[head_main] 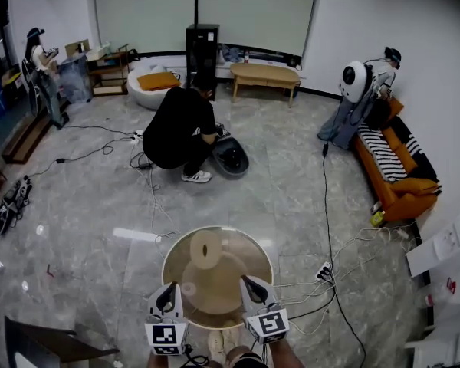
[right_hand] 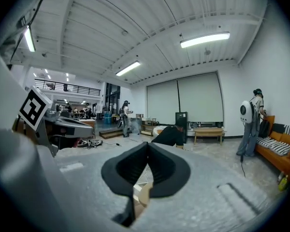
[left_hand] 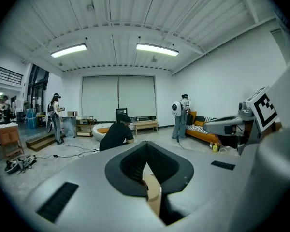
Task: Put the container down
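Note:
A round, tan, see-through container sits low between my two grippers in the head view, with a pale ring-shaped roll inside it. My left gripper is at the container's near left rim and my right gripper at its near right rim. In the left gripper view the jaws of the left gripper are closed together, and a tan strip of the container shows pinched low between them. The right gripper looks the same, jaws together with a tan piece of the container between them.
A person in black crouches over a round dark device further out on the grey floor. Cables and a power strip lie right of the container. An orange sofa stands at the right wall, a wooden bench at the back.

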Demonstrator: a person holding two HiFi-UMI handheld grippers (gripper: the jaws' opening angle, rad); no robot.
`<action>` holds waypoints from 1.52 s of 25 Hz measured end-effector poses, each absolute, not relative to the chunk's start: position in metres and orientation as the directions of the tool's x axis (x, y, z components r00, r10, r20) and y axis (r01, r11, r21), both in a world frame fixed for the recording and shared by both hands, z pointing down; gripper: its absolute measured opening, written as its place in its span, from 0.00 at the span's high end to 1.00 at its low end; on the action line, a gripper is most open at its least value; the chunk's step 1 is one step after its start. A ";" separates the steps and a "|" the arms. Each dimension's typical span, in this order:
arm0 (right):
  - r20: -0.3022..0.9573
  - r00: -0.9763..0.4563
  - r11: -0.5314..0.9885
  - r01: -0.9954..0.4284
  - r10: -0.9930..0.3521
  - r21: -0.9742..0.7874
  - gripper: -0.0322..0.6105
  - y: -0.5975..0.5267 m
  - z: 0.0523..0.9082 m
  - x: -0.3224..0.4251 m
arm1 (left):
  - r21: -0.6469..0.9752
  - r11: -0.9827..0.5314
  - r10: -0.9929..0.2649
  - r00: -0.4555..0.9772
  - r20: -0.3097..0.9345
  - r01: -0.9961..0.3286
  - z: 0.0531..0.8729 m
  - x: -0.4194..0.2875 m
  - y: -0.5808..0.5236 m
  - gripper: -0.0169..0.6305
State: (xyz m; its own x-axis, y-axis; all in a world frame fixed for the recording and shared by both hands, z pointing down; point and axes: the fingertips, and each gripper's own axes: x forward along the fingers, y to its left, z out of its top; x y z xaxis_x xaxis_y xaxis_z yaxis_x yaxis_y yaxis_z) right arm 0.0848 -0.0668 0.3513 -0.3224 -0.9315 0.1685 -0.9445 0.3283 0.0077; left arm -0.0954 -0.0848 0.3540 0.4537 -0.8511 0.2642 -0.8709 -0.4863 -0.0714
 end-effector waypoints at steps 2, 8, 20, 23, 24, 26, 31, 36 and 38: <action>0.168 -0.314 0.321 -0.947 -0.934 0.016 0.95 -0.052 0.344 0.087 | -0.065 -0.480 -0.856 0.451 0.255 -0.875 0.344 -0.100 -0.072 0.95; 0.160 -0.312 0.320 -0.947 -0.936 0.027 0.95 -0.007 0.328 0.089 | -0.066 -0.485 -0.854 0.456 0.250 -0.872 0.330 -0.111 -0.028 0.95; 0.138 -0.286 0.292 -0.956 -0.948 0.023 0.95 0.029 0.320 0.088 | -0.109 -0.477 -0.867 0.445 0.225 -0.872 0.327 -0.128 0.013 0.95; 0.131 -0.289 0.295 -0.955 -0.948 0.030 0.95 0.030 0.316 0.083 | -0.122 -0.482 -0.866 0.450 0.218 -0.868 0.322 -0.129 0.013 0.95; 0.132 -0.290 0.296 -0.955 -0.948 0.032 0.95 0.031 0.315 0.083 | -0.121 -0.481 -0.866 0.449 0.218 -0.868 0.321 -0.129 0.014 0.95; 0.130 -0.292 0.299 -0.954 -0.948 0.035 0.95 0.032 0.314 0.085 | -0.121 -0.480 -0.867 0.448 0.219 -0.869 0.322 -0.127 0.014 0.95; 0.131 -0.288 0.295 -0.955 -0.949 0.036 0.95 0.034 0.316 0.088 | -0.122 -0.485 -0.865 0.454 0.215 -0.866 0.321 -0.125 0.013 0.95; 0.137 -0.284 0.291 -0.956 -0.949 0.038 0.95 0.035 0.316 0.087 | -0.118 -0.489 -0.862 0.458 0.220 -0.864 0.322 -0.125 0.014 0.95; 0.137 -0.286 0.293 -0.955 -0.949 0.039 0.95 0.036 0.316 0.084 | -0.116 -0.490 -0.861 0.459 0.220 -0.864 0.322 -0.126 0.015 0.95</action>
State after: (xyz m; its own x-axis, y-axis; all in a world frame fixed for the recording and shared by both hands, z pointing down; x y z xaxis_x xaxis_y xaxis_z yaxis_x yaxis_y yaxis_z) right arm 0.0844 0.0357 0.3158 -0.2857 -0.9486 0.1365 -0.9552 0.2933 0.0390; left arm -0.1263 0.0147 0.3223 0.4588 -0.8608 0.2204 -0.8638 -0.4902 -0.1163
